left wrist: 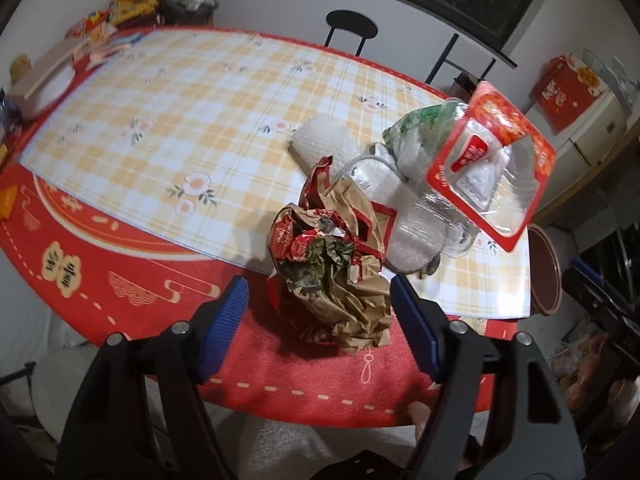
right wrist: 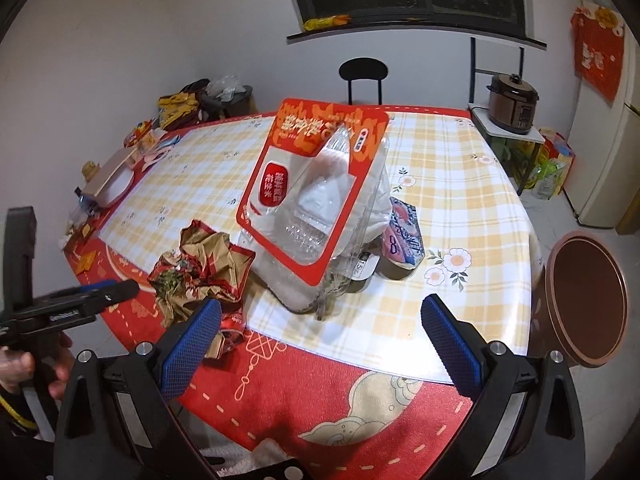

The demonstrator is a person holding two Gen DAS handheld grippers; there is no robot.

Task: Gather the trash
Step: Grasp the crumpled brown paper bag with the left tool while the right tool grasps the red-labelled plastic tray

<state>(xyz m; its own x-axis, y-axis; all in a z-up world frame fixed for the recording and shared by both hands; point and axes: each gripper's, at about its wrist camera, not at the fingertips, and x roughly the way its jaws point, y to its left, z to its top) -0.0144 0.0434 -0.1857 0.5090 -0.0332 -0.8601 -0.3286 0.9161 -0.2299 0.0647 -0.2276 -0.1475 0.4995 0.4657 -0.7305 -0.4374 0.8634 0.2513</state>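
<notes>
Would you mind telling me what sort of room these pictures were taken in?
Most likely a home dining room or kitchen corner: a table with a checked yellow-and-white plastic cloth, a round-backed black metal chair at its far side, a brown electric pressure cooker on a side stand, and a white fridge.
</notes>
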